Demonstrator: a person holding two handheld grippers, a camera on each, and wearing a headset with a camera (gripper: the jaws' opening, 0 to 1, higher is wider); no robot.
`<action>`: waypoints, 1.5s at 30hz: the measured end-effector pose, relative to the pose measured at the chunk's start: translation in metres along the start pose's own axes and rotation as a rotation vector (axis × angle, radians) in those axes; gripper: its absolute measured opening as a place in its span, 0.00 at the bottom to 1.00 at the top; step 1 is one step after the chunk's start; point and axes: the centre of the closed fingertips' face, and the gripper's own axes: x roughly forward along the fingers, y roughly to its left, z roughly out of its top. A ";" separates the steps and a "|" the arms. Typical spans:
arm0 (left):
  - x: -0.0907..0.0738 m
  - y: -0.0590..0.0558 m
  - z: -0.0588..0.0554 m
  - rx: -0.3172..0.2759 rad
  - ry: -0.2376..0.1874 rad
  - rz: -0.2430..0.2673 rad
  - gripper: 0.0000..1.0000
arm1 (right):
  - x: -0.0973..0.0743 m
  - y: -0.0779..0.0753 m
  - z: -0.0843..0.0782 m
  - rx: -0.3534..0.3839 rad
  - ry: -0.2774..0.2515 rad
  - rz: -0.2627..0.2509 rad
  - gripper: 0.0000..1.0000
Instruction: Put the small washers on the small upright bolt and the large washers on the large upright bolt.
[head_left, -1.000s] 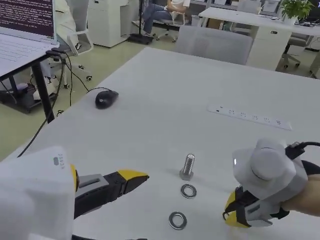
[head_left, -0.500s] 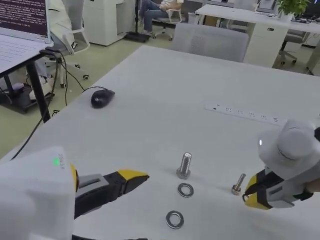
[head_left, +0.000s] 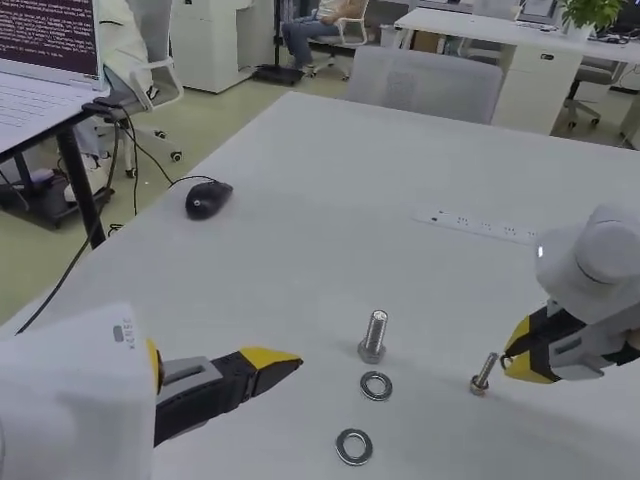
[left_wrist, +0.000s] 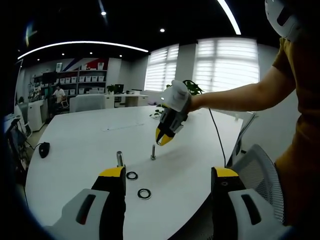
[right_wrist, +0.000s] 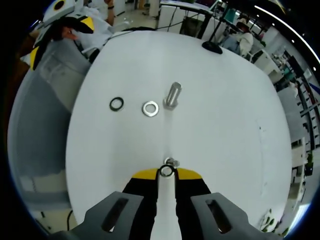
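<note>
Fingers (right_wrist: 145, 174) of right gripper (head_left: 514, 362) just beside small upright bolt (head_left: 483, 372)

Bright, even room light. Ceiling light strips (left_wrist: 80, 43) and windows (left_wrist: 227, 65) glow white. The worktop (head_left: 330, 200) shows soft, faint shadows. Gripper views bend at the edges.

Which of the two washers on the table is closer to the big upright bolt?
The washer lying just in front of the large bolt. The other washer lies clearly farther from it.
</note>
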 end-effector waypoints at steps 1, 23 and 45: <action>0.000 0.000 0.000 -0.001 0.000 0.000 0.69 | 0.000 -0.001 0.001 -0.001 0.002 0.001 0.12; 0.001 0.008 -0.003 -0.014 0.007 0.022 0.69 | 0.019 -0.007 -0.002 -0.029 0.050 0.047 0.12; 0.001 0.010 -0.008 -0.026 0.026 0.023 0.69 | 0.059 -0.002 -0.014 -0.044 0.072 0.072 0.13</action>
